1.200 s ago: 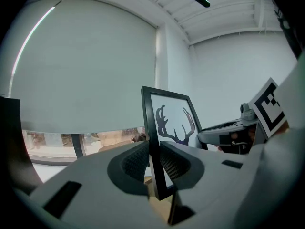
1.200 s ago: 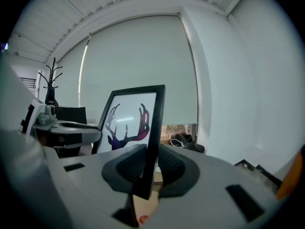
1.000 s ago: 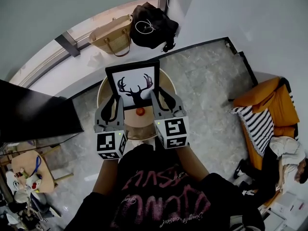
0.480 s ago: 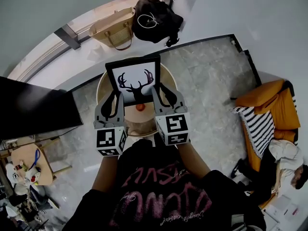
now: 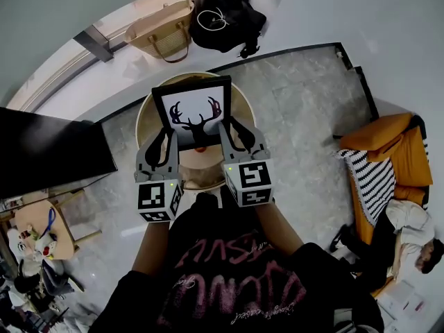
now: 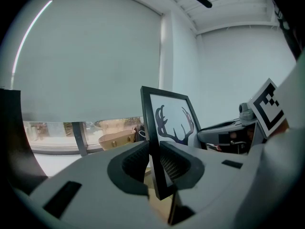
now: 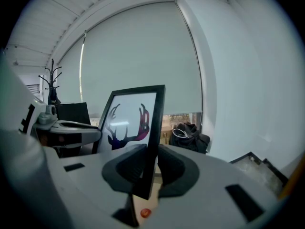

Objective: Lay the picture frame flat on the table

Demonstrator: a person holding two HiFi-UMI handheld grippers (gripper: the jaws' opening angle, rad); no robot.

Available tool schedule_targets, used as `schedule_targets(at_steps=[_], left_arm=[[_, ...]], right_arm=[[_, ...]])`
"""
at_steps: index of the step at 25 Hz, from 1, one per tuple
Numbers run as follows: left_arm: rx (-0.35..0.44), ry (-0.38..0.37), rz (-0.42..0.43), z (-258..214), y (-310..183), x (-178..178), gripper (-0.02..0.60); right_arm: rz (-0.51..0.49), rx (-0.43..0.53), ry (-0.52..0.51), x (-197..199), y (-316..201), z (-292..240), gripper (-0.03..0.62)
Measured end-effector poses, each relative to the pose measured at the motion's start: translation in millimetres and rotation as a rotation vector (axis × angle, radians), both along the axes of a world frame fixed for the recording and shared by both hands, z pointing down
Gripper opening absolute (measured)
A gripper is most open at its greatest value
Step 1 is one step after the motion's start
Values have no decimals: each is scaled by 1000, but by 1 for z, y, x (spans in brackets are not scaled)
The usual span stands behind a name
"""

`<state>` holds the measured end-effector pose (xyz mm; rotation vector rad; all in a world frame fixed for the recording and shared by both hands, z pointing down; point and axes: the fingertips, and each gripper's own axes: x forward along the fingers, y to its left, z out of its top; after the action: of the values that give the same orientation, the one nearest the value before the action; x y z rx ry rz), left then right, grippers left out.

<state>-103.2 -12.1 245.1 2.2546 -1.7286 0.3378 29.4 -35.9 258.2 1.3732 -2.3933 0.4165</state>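
A black picture frame with a deer-antler print is held tilted above the small round wooden table. My left gripper is shut on the frame's left edge, and my right gripper is shut on its right edge. In the left gripper view the print faces right; in the right gripper view the print faces left. The frame's lower edge is hidden behind the jaws.
A small red object lies on the table beneath the frame. A straw bag and a black bag lie on the floor beyond the table. A dark cabinet stands left; an orange seat stands right.
The frame has tipped back and now covers the small red object in the head view. Both grippers keep their hold on its edges and have shifted slightly with it.
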Motion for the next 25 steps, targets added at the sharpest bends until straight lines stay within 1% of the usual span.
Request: schedule_targets(at_steps=[5, 12, 19, 25], left_arm=[[-16, -4, -9, 7, 7, 8, 75], [-63, 9, -28, 22, 10, 0, 75], [-88, 5, -36, 42, 30, 6, 75], [-131, 27, -53, 62, 30, 4, 75]], right_arm=[[-11, -21, -2, 7, 6, 9, 81], [-32, -67, 5, -1, 7, 24, 81], [-41, -98, -2, 5, 25, 46, 81], [-51, -136, 10, 3, 25, 64, 81]])
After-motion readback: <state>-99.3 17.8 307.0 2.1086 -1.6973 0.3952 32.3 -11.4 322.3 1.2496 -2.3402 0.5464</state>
